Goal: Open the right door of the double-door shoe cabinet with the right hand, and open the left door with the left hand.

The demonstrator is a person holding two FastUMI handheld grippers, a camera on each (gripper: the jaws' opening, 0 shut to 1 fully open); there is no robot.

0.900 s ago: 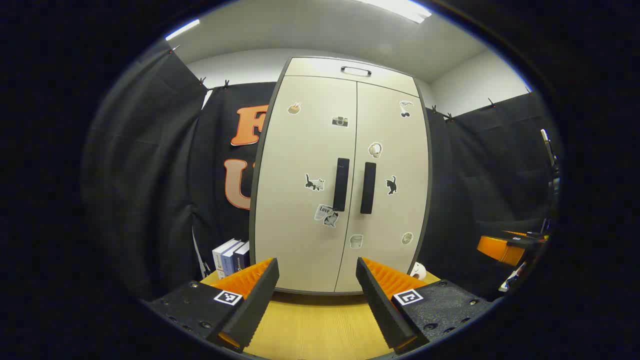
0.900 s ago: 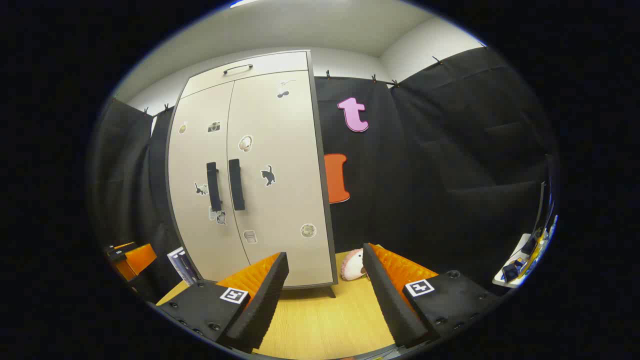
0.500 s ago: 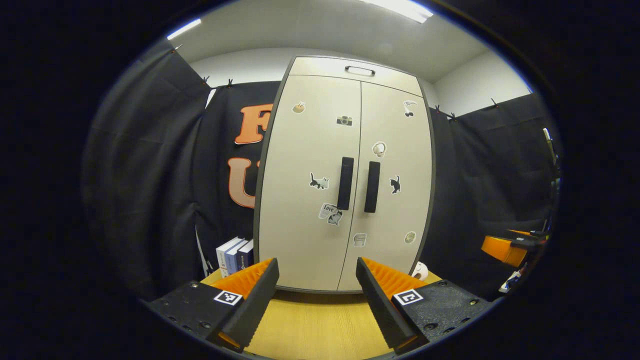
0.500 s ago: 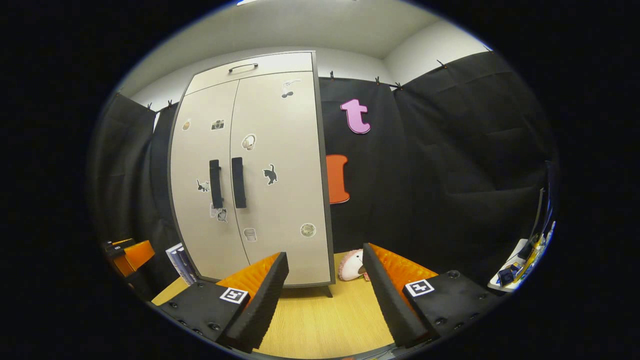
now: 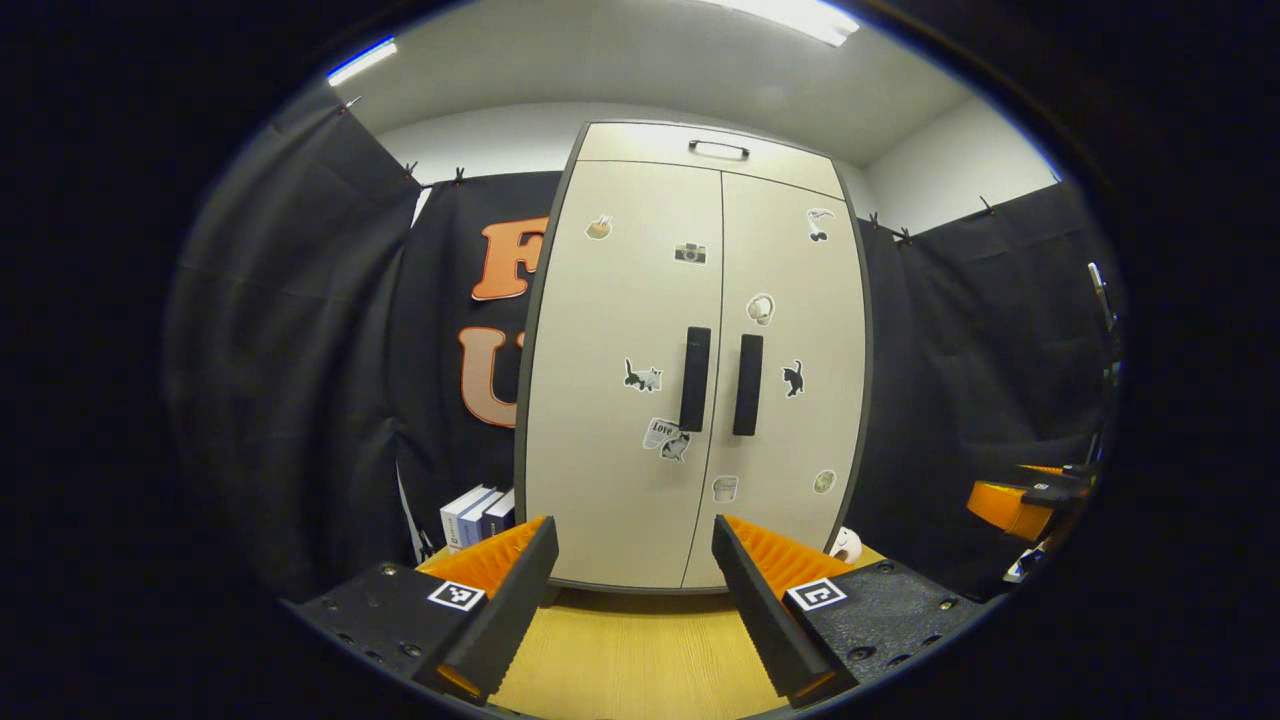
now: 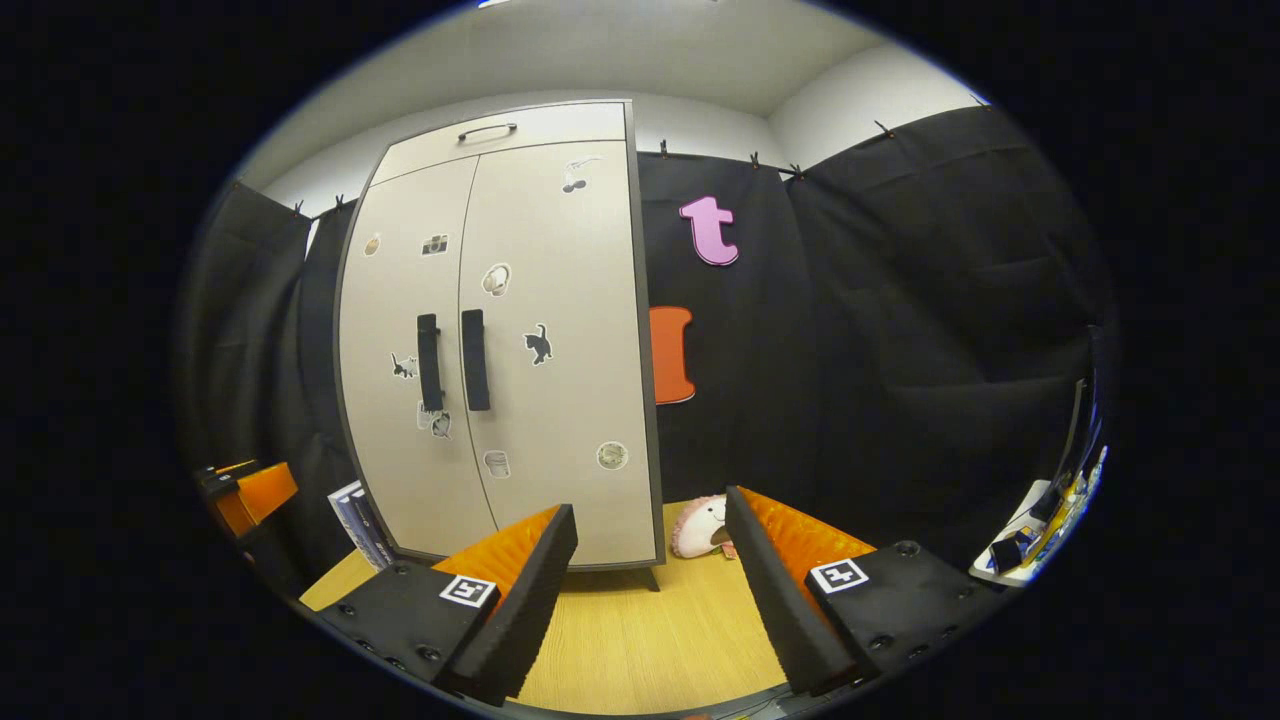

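Cabinet (image 5: 640,400) doors looked stiff and light; best grip was the handles (image 5: 694,378) at 12 o'clock. Left gripper (image 5: 633,600) and right gripper (image 6: 650,590) gaped wide, holding nothing.

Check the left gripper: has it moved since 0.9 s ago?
Yes. In the left gripper view the cabinet sits lower and a little further right, so the left gripper tilted up and slightly left.

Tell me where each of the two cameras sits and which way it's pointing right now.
Left gripper view: rides the left gripper, facing the closed cabinet head-on; its own two open fingers show at the bottom.
Right gripper view: rides the right gripper, aimed past the cabinet's right edge at the black cloth; own open fingers below.
Shared: cabinet, both door handles, books, wooden table.
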